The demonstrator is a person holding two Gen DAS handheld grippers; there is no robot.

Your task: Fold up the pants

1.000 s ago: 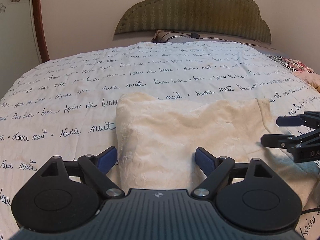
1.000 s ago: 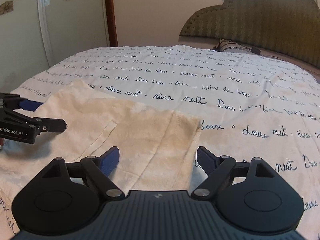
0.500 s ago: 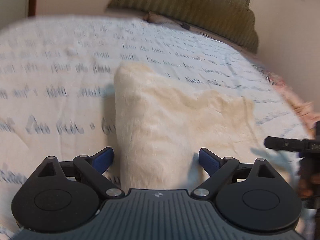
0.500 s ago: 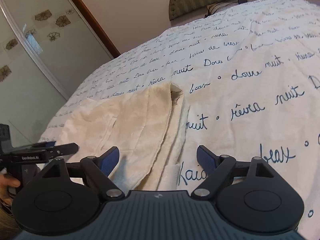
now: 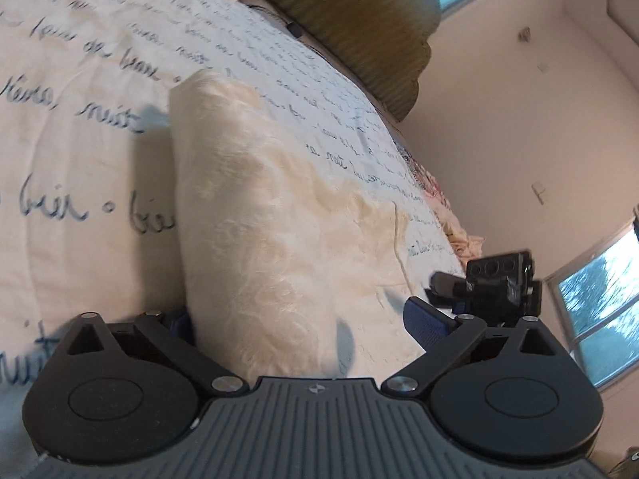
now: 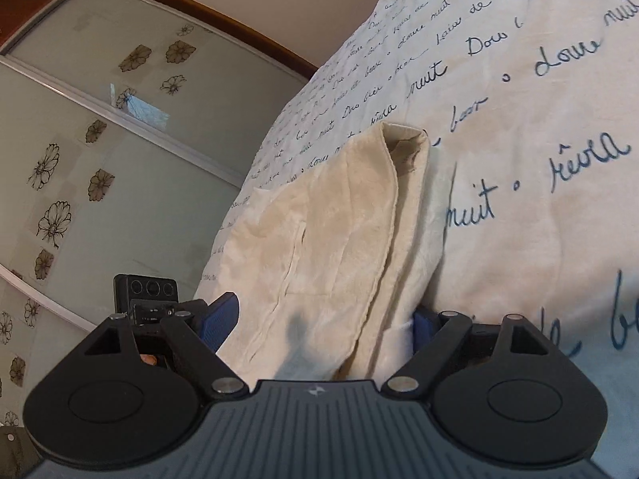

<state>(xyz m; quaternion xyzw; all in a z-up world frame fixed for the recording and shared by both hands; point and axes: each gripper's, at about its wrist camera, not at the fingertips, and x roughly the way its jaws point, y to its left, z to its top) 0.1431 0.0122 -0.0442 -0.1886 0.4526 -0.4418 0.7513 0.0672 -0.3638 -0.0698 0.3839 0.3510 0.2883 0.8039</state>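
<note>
The cream, fuzzy pants (image 5: 279, 219) lie folded on the bed; they also show in the right wrist view (image 6: 335, 247). My left gripper (image 5: 299, 319) is open, tilted, with its jaws straddling the near left end of the pants. My right gripper (image 6: 323, 319) is open, tilted the other way, with its jaws straddling the near right end, where layered edges and a hem show. Each gripper appears in the other's view: the right one (image 5: 499, 287) and the left one (image 6: 147, 299).
The bedspread (image 5: 80, 80) is white with blue script (image 6: 539, 119). A padded olive headboard (image 5: 359, 12) stands at the far end. A wardrobe with flowered sliding doors (image 6: 100, 139) is at the left. Windows (image 5: 599, 299) are at the right.
Both grippers have dropped low and moved forward onto the near edge of the pants. The left has rolled one way, the right the other. Both stay open.
</note>
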